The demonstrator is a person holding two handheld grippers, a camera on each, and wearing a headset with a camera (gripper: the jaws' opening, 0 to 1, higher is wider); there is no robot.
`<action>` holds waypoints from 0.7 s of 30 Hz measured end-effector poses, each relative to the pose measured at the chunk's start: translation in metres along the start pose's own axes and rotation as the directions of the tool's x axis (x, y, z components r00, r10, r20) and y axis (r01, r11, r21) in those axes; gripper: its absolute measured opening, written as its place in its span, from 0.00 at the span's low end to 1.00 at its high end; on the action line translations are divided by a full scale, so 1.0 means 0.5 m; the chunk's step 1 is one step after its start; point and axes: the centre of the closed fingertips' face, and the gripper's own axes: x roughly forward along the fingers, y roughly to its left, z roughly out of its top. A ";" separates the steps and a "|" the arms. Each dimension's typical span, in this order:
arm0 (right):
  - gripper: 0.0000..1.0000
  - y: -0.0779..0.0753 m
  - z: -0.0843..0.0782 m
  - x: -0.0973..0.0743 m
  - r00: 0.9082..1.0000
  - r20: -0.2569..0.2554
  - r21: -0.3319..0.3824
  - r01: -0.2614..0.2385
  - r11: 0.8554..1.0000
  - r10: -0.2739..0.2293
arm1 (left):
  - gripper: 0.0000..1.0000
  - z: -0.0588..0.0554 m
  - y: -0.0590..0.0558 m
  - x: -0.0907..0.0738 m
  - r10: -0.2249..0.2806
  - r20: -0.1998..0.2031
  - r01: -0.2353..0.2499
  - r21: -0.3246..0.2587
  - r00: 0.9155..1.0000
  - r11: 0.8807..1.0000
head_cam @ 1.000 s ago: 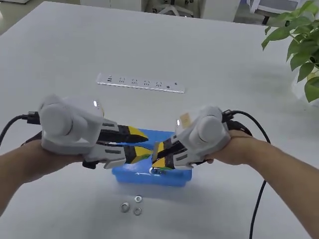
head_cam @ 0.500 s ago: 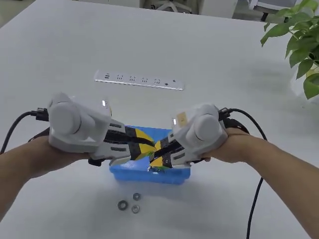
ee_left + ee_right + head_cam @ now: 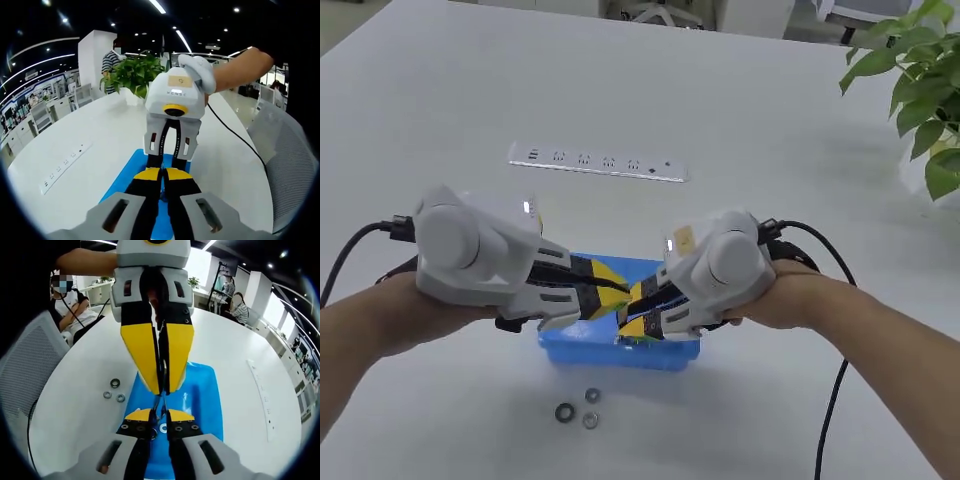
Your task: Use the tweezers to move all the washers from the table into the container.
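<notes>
Over the blue container point(image 3: 620, 349) my two grippers meet tip to tip. The left gripper point(image 3: 610, 293) has its yellow jaws shut on the thin metal tweezers point(image 3: 161, 402), which run down into my right gripper point(image 3: 160, 416), also shut on them. In the left gripper view my left gripper point(image 3: 162, 175) faces the right gripper point(image 3: 165, 161) above the container point(image 3: 131, 175). One washer point(image 3: 164, 428) lies inside the container point(image 3: 200, 395). Three washers point(image 3: 582, 409) lie loose on the table in front of it, also seen as the washers point(image 3: 114, 391) in the right gripper view.
A white power strip point(image 3: 597, 163) lies on the white table point(image 3: 740, 140) beyond the container. A green plant point(image 3: 918, 90) stands at the far right edge. People sit at desks in the background of the right gripper view.
The two grippers have closed in on each other until their tips meet above the container. The washers on the table have not moved.
</notes>
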 end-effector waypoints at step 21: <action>0.25 -0.002 0.030 -0.060 0.996 0.021 0.108 0.081 0.991 -0.083 | 0.06 0.039 -0.003 -0.019 0.010 0.012 -0.010 0.009 1.000 1.000</action>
